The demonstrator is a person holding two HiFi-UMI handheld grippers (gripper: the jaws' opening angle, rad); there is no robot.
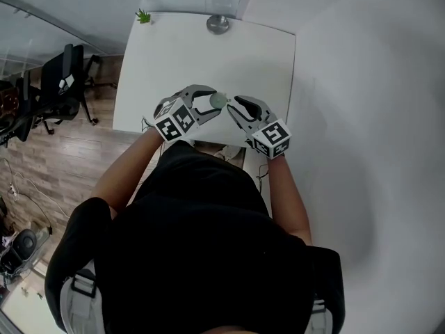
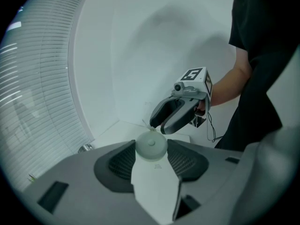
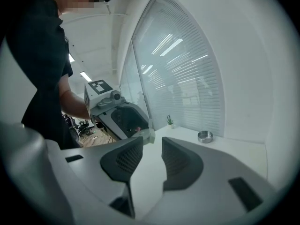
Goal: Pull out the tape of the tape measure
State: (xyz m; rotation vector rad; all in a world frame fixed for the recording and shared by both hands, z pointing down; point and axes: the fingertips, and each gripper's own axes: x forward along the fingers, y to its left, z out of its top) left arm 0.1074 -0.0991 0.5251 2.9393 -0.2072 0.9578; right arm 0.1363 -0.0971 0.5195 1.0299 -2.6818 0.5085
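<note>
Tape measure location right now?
Head view, mid-frame: the tape measure is clamped in the jaws of the left gripper, over the table near its front edge, right gripper just right.

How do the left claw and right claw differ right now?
Grip: the left claw is shut on the round pale tape measure; the right claw pinches nothing, and only the white table shows between its pads.
Gap: the left claw's pads stand wide, spanning the case; the right claw's gap is narrow.
Shared: both hang above the table, each with a marker cube, tips meeting at the tape measure.
</note>
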